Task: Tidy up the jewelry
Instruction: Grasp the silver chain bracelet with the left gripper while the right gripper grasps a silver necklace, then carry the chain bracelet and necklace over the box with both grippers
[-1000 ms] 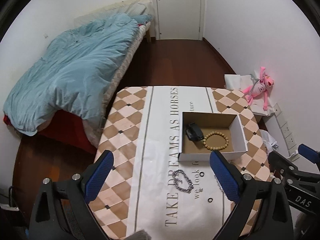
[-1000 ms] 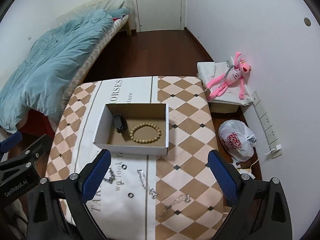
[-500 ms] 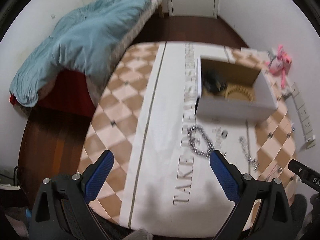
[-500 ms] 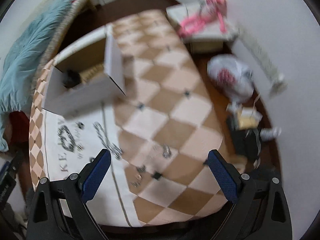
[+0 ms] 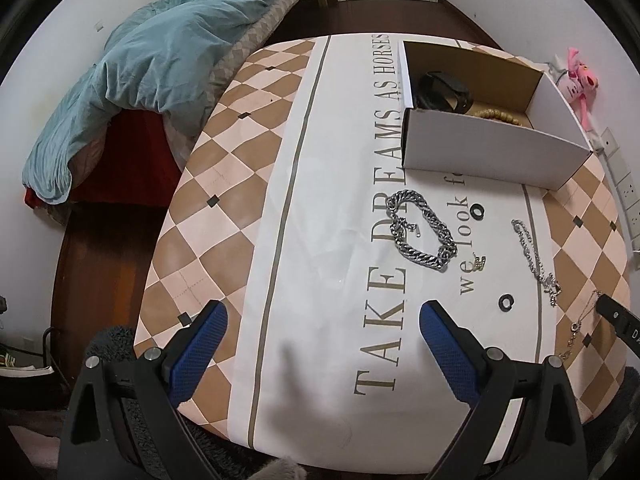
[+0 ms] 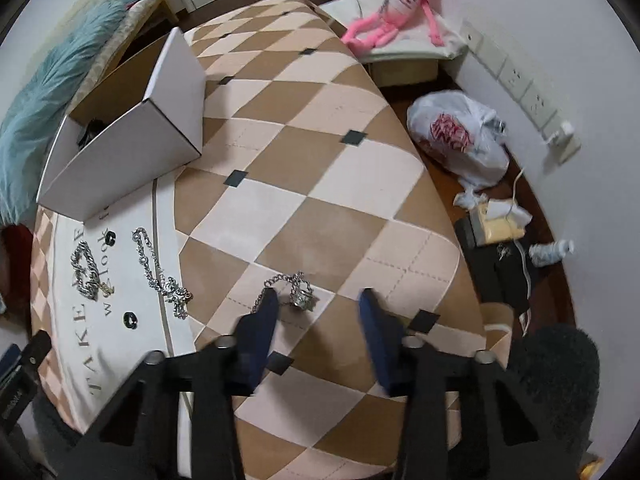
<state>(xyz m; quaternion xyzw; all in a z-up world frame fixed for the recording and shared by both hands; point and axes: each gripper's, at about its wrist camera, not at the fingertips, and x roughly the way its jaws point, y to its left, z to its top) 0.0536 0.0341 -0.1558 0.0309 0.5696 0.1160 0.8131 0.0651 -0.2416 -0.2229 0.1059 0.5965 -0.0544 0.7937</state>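
A thin silver chain with a sparkling pendant (image 6: 298, 294) lay on the checked tablecloth (image 6: 320, 184), just ahead of the right gripper (image 6: 316, 312), whose blue pads stood partly apart, holding nothing. At ten o'clock from it stood the white cardboard box (image 6: 120, 160); its contents were mostly hidden in this view. The left gripper (image 5: 322, 334) hung wide open and empty, the chunky silver curb-link bracelet (image 5: 420, 228) at one o'clock. The fine chain could slip out or snag the cloth. The right gripper's pads were blurred.
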